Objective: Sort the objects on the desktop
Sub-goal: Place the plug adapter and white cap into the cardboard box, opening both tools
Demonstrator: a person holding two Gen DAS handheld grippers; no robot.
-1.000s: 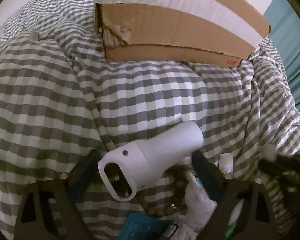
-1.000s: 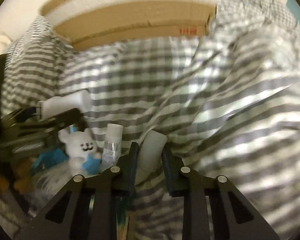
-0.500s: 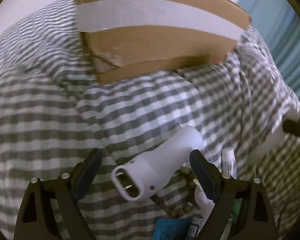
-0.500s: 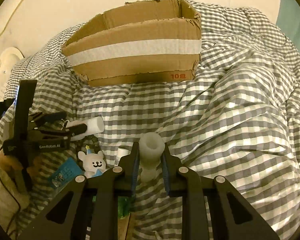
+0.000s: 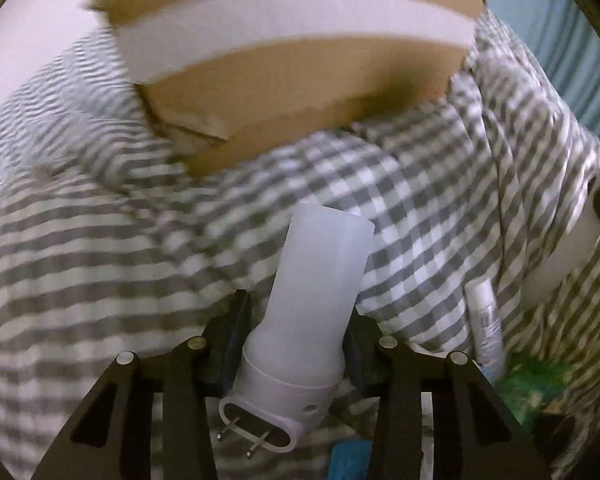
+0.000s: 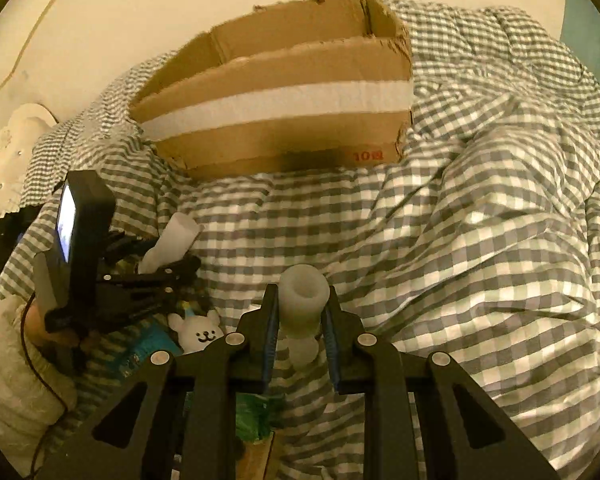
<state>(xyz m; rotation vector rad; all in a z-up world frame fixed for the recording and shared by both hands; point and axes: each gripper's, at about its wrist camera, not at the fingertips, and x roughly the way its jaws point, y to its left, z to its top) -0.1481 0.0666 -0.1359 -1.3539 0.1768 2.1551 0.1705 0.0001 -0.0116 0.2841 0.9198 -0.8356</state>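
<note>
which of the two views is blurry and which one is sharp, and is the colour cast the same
Left wrist view: motion-smeared, cool bluish cast; the brown cardboard box and grey checked quilt streak. Right wrist view: sharp, warm yellow cast; the red print on the box shows crisply.

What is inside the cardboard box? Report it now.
Only bare inner walls of the cardboard box show in the right wrist view; no items are visible. Its floor is hidden behind the front wall, so contents cannot be ruled out.
</note>
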